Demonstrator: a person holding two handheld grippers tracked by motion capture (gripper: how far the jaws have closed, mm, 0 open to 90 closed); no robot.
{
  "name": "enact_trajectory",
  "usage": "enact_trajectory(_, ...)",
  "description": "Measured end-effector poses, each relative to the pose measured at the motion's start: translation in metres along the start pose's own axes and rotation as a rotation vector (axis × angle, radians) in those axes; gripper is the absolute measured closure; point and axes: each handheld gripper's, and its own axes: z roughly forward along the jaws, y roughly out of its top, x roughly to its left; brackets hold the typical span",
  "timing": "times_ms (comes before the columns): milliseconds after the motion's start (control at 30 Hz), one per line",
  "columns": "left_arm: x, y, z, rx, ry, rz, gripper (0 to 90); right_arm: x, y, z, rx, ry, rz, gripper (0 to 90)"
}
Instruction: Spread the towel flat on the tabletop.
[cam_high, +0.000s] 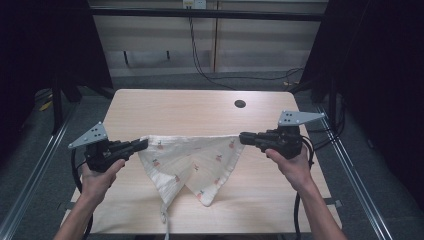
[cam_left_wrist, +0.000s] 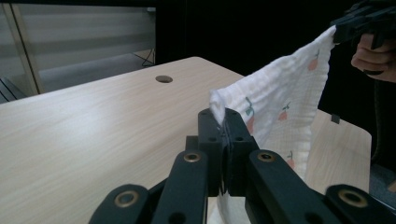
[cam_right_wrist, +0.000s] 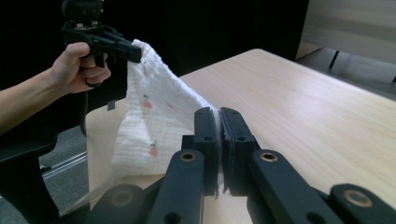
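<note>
Broadly, the pale wood-grain rectangular tabletop (cam_high: 200, 107) takes up the middle of the high view, with a small dark round hole (cam_high: 240, 104) near its far right corner. Above the tabletop's near half hangs a white crinkled muslin cloth printed with small orange fruit (cam_high: 192, 162), stretched by its top edge between two hands. That edge runs nearly level, while the rest of the cloth droops in two pointed flaps whose tips lie on the tabletop close to its near edge.

At the cloth's left corner, over the tabletop's left side, the black left claw (cam_high: 142, 144) is pressed together on the fabric; in the left gripper view a tuft of cloth pokes out above its closed jaws (cam_left_wrist: 217, 105). At the cloth's right corner, over the tabletop's right side, the black right claw (cam_high: 243, 137) likewise pinches the fabric, its jaws closed on the cloth edge. A grey three-cornered plate (cam_high: 90, 136) rides on the left gripper.
</note>
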Motion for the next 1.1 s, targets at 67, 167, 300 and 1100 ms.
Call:
enact_trajectory(67, -0.001, 0.007, 0.003, -0.008, -0.004, 0.012, 88.3, 0.000, 0.004, -0.003, -0.010, -0.008, -0.008, 86.0)
enact_trajectory(167, 0.000, 0.010, 0.007, -0.012, -0.003, 0.012, 88.4, -0.002, 0.004, -0.005, 0.011, -0.023, -0.014, 85.8)
enact_trajectory(300, -0.002, 0.013, 0.009, -0.029, -0.016, 0.011, 88.5, -0.007, 0.004, -0.010, 0.006, -0.031, 0.001, 85.9)
enact_trajectory(1100, -0.035, 0.045, -0.017, -0.084, -0.044, 0.125, 88.9, 0.025, 0.028, -0.055, -0.061, -0.046, -0.079, 86.5)
